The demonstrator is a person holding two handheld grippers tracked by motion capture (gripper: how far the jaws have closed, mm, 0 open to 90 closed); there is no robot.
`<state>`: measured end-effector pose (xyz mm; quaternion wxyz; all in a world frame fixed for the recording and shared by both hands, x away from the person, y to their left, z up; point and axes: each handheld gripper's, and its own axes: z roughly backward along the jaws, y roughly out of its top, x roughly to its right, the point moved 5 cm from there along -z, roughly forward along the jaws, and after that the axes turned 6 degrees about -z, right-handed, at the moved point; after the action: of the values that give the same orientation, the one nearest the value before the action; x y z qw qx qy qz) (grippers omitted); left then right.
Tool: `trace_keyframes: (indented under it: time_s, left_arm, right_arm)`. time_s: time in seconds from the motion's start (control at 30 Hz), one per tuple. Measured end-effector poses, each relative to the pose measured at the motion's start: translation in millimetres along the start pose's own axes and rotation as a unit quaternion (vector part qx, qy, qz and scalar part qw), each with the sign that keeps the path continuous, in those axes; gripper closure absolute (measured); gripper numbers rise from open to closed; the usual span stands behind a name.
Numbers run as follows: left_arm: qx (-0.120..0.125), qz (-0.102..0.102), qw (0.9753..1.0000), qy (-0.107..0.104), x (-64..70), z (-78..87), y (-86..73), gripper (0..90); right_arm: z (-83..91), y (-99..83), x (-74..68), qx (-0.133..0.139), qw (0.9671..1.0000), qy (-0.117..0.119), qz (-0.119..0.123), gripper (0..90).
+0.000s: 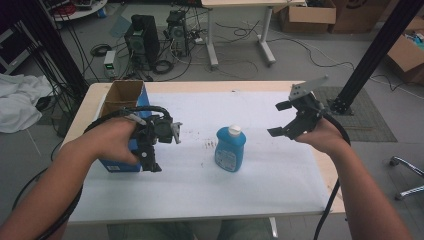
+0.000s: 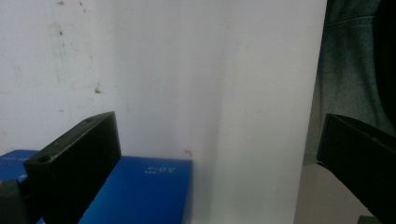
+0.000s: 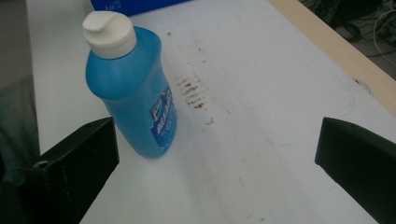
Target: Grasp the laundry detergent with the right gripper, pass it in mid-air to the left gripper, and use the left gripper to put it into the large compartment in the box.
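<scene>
Between the two grippers, the bottle (image 1: 230,148) is standing upright on the counter (image 1: 280,180), nearer the right gripper (image 1: 278,119), whose fingers are gaping wide and empty; left gripper (image 1: 150,162) is also hanging open, holding nothing.

Lab or robotics workspace, not a home. Bare grey floor with loose cables (image 1: 320,55) running everywhere. Two desktop computer towers (image 1: 142,37) stand on the floor beside a small bench instrument (image 1: 109,63). Cardboard boxes (image 1: 307,16) are stacked at the far right. A black aluminium frame post (image 1: 375,50) stands beside the work table (image 1: 210,86), which has a white sheet over it. Another desk (image 1: 250,4) stands behind. White cloth (image 1: 20,100) is dumped at left.
</scene>
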<state>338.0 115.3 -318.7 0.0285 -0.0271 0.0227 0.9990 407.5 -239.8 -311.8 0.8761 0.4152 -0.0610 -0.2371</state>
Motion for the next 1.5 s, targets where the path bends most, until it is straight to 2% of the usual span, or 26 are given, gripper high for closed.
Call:
trace_keyframes:
  time_s: [0.1,0.13,0.2,0.23,0.27,0.3,0.4,0.47,0.53,0.57,0.63,0.67,0.8,0.93,1.0,1.07,1.2,1.27,1.5]
  left_arm:
    - [0.0,0.0,1.0,0.002,-0.9,1.3,-0.3,0.1]
    - [0.0,0.0,1.0,0.002,-0.9,1.3,-0.3,0.1]
    - [0.002,0.0,1.0,0.005,-1.9,2.3,-0.3,0.1]
    - [0.002,0.0,1.0,0.006,-2.0,2.6,-0.2,0.1]
    - [0.003,0.0,1.0,0.005,-1.8,3.4,0.3,0.1]
    - [0.005,-0.001,1.0,0.007,-1.6,3.3,0.5,0.1]
    - [0.003,-0.004,1.0,0.007,-0.4,4.1,0.7,0.1]
    - [0.004,-0.003,0.9999,0.009,-0.1,5.7,0.5,0.1]
    - [0.007,-0.003,0.9999,0.011,0.2,7.3,0.2,0.1]
    - [0.006,-0.003,0.9999,0.011,0.4,7.9,0.0,0.1]
    - [0.006,-0.004,0.9999,0.012,0.5,7.8,-0.4,0.1]
    - [0.008,-0.004,0.9999,0.013,0.5,7.4,-0.5,0.1]
    - [0.008,-0.004,0.9999,0.011,2.0,6.8,0.0,0.1]
    - [0.008,-0.004,0.9999,0.01,2.7,6.0,-0.1,0.1]
    - [0.007,-0.004,0.9999,0.009,2.5,5.6,-0.7,0.1]
    - [0.008,-0.004,0.9999,0.01,2.3,5.4,-1.1,0.1]
    - [0.006,-0.003,0.9999,0.009,2.7,5.3,-2.1,0.1]
    - [0.006,-0.002,0.9999,0.009,2.9,5.7,-2.5,0.1]
    - [0.007,0.001,0.9999,0.01,3.0,6.2,-2.5,0.1]
  right_arm:
    - [-0.7,-20.6,-6.7,0.036,0.9992,0.005,-0.015,0.0]
    - [-0.7,-20.6,-6.7,0.036,0.9992,0.005,-0.015,0.0]
    - [-5.8,-32.4,-16.0,0.059,0.9981,0.01,-0.018,0.0]
    - [-5.8,-32.4,-16.0,0.059,0.9981,0.01,-0.018,0.0]
    - [-8.5,-38.0,-23.7,0.08,0.9966,0.007,-0.016,0.0]
    - [-10.2,-40.0,-27.3,0.085,0.9962,0.013,-0.015,0.0]
    - [-14.8,-45.0,-35.1,0.096,0.9953,0.01,-0.008,0.0]
    - [-23.5,-53.1,-45.0,0.111,0.9937,0.013,-0.008,0.0]
    - [-25.9,-55.1,-47.1,0.113,0.9934,0.014,-0.009,0.0]
    - [-33.7,-61.0,-52.2,0.121,0.9924,0.016,-0.013,0.0]
    - [-36.4,-62.9,-53.5,0.123,0.9921,0.019,-0.014,0.0]
    - [-44.7,-67.8,-55.0,0.127,0.9917,0.015,-0.019,0.0]
    - [-56.3,-72.4,-57.6,0.132,0.991,0.012,-0.021,0.0]
    - [-79.4,-76.5,-62.2,0.124,0.9921,0.01,-0.02,0.0]
    - [-82.5,-76.9,-62.6,0.122,0.9922,0.011,-0.021,0.0]
    - [-95.9,-77.4,-62.9,0.124,0.9919,0.015,-0.024,0.0]
    - [-106.6,-77.6,-62.8,0.126,0.9917,0.013,-0.024,0.0]
    - [-116.2,-77.1,-61.3,0.135,0.9903,0.012,-0.03,0.0]
    - [-128.0,-71.2,-61.5,0.154,0.9875,0.013,-0.034,0.0]
